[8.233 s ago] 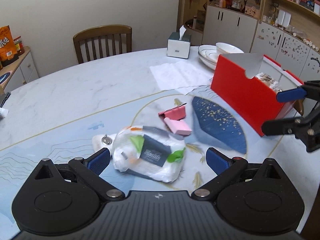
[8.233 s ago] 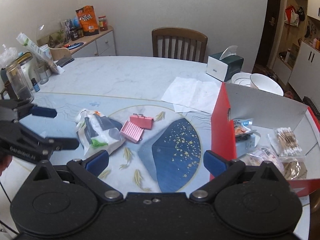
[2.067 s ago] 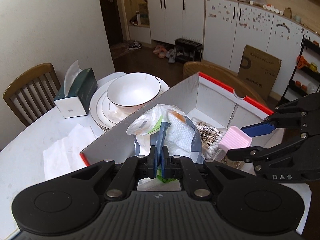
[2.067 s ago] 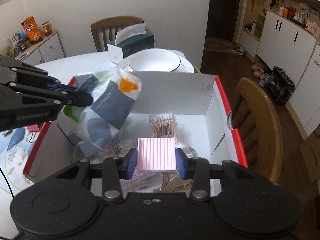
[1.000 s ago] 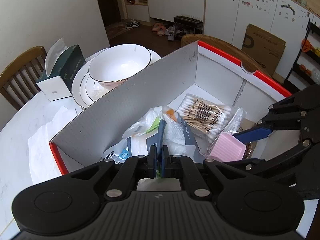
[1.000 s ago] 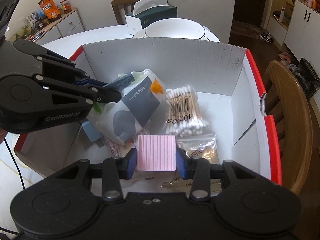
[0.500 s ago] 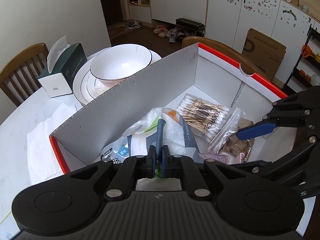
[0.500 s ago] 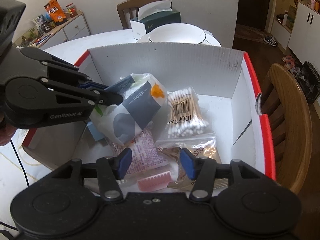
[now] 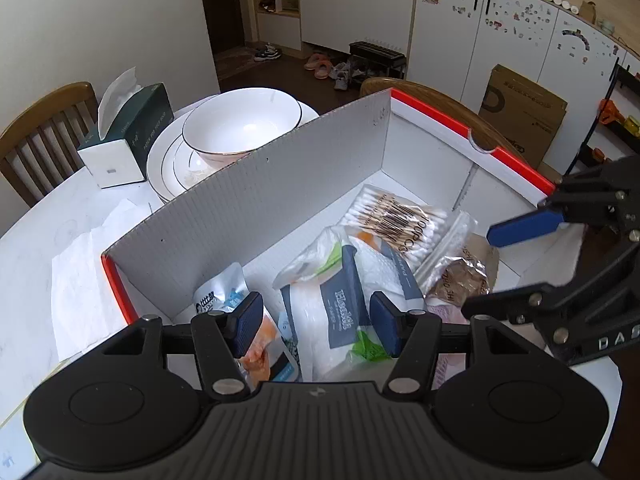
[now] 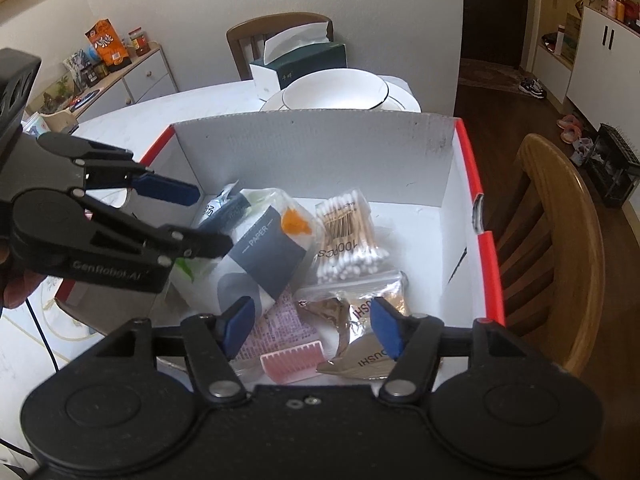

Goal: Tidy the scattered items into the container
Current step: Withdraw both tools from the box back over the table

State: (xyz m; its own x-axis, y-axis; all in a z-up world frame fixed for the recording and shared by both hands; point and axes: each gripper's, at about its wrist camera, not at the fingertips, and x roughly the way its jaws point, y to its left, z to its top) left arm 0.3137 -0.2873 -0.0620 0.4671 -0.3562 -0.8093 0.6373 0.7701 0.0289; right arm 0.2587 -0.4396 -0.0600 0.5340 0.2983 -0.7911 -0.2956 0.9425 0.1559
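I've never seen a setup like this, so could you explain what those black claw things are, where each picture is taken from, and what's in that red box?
No robot here: a person holds two hand-held clamps. Each picture comes from a camera on one clamp, looking along its blue-padded fingers. The left gripper and right gripper both hang over a red-rimmed cardboard box on a white table. Both sets of jaws are opening and grip nothing. In the box lie a tissue pack, a bag of cotton swabs, a pink comb-like piece and some small packets. Beside the box stand a bowl on plates and a tissue box.
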